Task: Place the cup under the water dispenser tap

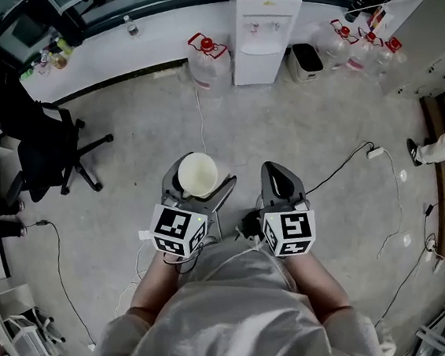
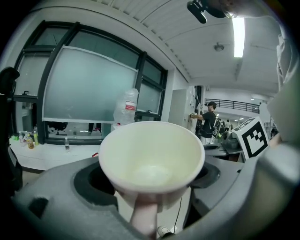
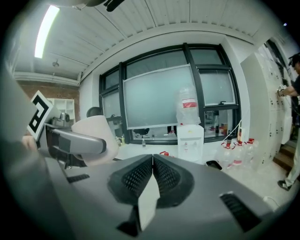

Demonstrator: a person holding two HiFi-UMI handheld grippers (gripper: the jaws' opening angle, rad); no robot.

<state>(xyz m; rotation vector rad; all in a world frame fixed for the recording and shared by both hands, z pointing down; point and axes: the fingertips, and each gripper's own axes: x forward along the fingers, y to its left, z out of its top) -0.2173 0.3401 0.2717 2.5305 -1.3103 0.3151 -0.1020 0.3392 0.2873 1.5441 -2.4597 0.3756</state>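
Grey floor (image 1: 307,127); left claw (image 1: 200,183) grips cup (image 1: 198,172) (right claw (image 1: 281,181) closed).

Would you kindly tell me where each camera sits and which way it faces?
Head view: on the person's head, facing steeply down at the floor; shows both arms, the left gripper shut on the cup, the right gripper shut.
Left gripper view: on the left gripper, facing along its jaws into the cup, toward the windows.
Right gripper view: on the right gripper, facing past its shut jaws toward the water dispenser.
Shared: the cup shows in all three.
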